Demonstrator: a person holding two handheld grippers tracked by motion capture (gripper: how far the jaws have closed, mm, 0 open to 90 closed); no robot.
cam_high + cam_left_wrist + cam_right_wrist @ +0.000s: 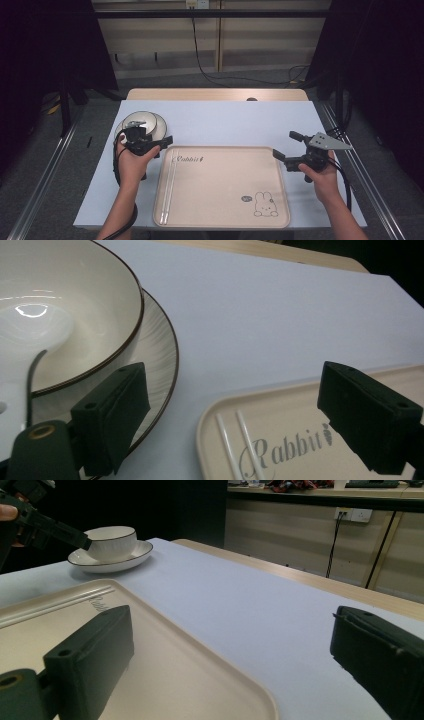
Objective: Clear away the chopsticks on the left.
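A cream bowl (141, 121) with a dark rim stands on a matching plate (161, 126) at the table's left. A white spoon (27, 332) lies in the bowl (75, 305). A beige tray (222, 187) with a rabbit print lies in the middle, and two white chopsticks (168, 187) lie along its left side. My left gripper (151, 142) hovers open between the plate (157, 347) and the tray's far left corner (220, 410), holding nothing. My right gripper (286, 146) stands open at the tray's right edge (210, 655), also holding nothing.
A pale blue cloth (225, 120) covers the table, with a wooden strip (215, 94) bare at the far edge. Beyond it a black cable (240, 77) runs over the floor. Metal rails (47, 170) flank the table on both sides.
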